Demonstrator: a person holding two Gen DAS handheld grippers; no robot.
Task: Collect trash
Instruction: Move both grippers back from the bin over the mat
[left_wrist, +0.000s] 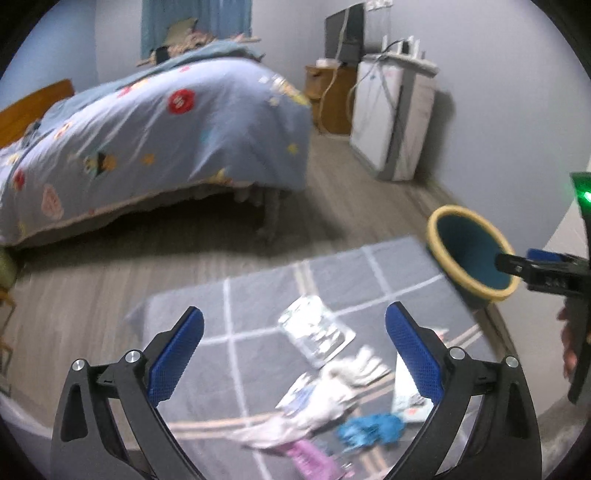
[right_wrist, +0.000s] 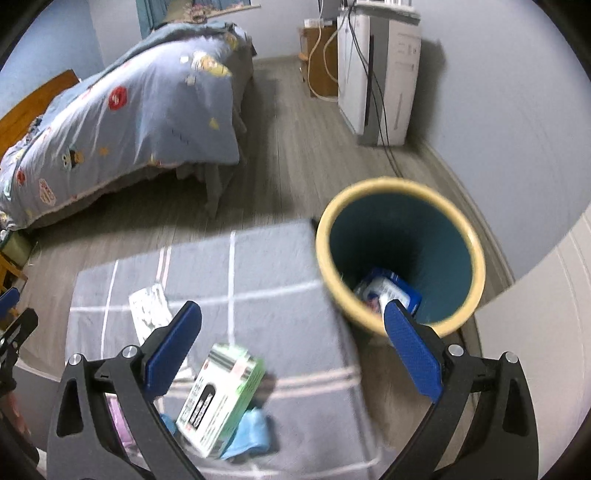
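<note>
Trash lies on a grey checked rug. In the left wrist view I see a clear plastic wrapper, crumpled white paper, a blue scrap and a pink packet. My left gripper is open and empty above them. A teal bin with a yellow rim stands at the rug's right edge and holds a blue-and-white packet. My right gripper is open and empty, above a green-and-white box lying on a blue cloth. The right gripper also shows at the left view's edge.
A bed with a blue patterned quilt fills the left. A white appliance with cables and a wooden cabinet stand against the far wall. Wood floor lies between bed and rug. A white wall panel is close on the right.
</note>
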